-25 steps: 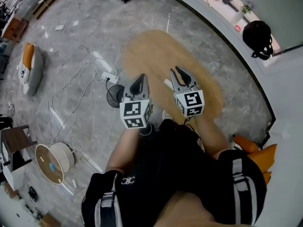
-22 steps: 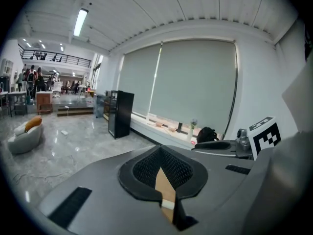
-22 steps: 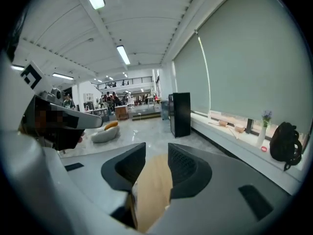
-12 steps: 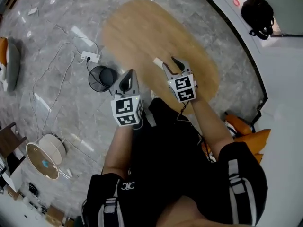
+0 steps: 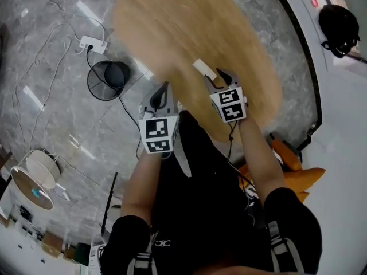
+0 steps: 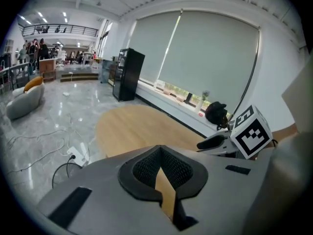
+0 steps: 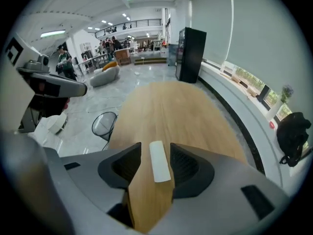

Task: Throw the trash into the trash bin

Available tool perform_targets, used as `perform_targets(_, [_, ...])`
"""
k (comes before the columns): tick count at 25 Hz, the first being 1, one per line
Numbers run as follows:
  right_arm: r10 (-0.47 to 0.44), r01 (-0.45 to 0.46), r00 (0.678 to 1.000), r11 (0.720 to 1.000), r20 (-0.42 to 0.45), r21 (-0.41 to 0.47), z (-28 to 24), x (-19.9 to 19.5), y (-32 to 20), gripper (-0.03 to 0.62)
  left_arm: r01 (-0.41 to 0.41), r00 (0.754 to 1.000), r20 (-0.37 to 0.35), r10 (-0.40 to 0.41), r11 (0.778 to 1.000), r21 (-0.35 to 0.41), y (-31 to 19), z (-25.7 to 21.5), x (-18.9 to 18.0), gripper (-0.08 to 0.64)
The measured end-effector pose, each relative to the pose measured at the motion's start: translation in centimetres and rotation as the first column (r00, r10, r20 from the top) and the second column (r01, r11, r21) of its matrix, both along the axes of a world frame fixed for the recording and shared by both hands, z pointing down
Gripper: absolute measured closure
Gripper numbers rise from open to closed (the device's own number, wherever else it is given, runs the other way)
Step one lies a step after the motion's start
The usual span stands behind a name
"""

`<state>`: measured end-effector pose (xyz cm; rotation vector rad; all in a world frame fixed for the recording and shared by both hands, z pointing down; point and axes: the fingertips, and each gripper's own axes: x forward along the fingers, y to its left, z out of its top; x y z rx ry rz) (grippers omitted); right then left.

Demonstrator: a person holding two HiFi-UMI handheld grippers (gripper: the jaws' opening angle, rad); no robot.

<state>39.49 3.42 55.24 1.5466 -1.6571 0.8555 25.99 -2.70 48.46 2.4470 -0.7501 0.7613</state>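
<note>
A small white rectangular piece of trash (image 7: 158, 160) lies on the oval wooden table (image 7: 171, 106). My right gripper (image 7: 155, 149) hangs over it, jaws opening, with the piece lying between them and the pads clear of it. From the head view the same piece (image 5: 205, 69) shows just past the right gripper (image 5: 221, 79). My left gripper (image 5: 163, 91) is shut with nothing in it, at the table's near edge; in its own view its tips (image 6: 159, 153) meet over the wood. The black wire trash bin (image 5: 109, 79) stands on the floor left of the table.
A power strip (image 5: 89, 42) with long cables lies on the grey marble floor beyond the bin. A round white device (image 5: 34, 176) sits at the lower left. Orange cushions (image 5: 298, 173) lie to the right. A black bag (image 5: 341, 24) rests on the window ledge.
Both grippers have sunk toward the table, which now fills more of the head view. The right jaws have spread and now straddle the white piece.
</note>
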Motion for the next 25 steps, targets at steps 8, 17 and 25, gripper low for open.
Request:
perform_targets(8, [-0.092,0.086,0.995,0.99,-0.047,-0.115,9.4,0.1,-0.2,0.403,0.052,0.998,0.026,-0.051,0.998,-0.044,-0.8,11.5,-1.6,0.548])
perform_targets(17, [-0.11,0.1,0.99,0.989,-0.087,-0.11,10.3,-0.3,-1.1,0.437,0.112,0.993,0.044,-0.107,0.986,-0.125,0.4,14.7,-2.9,0.548])
perform_targets(25, [-0.033,0.039,0.997,0.993,-0.063,0.11,4.5,-1.8,-3.6,0.442,0.125,0.992,0.009,-0.124,0.99,-0.07,-0.2,12.5,-3.0,0.548])
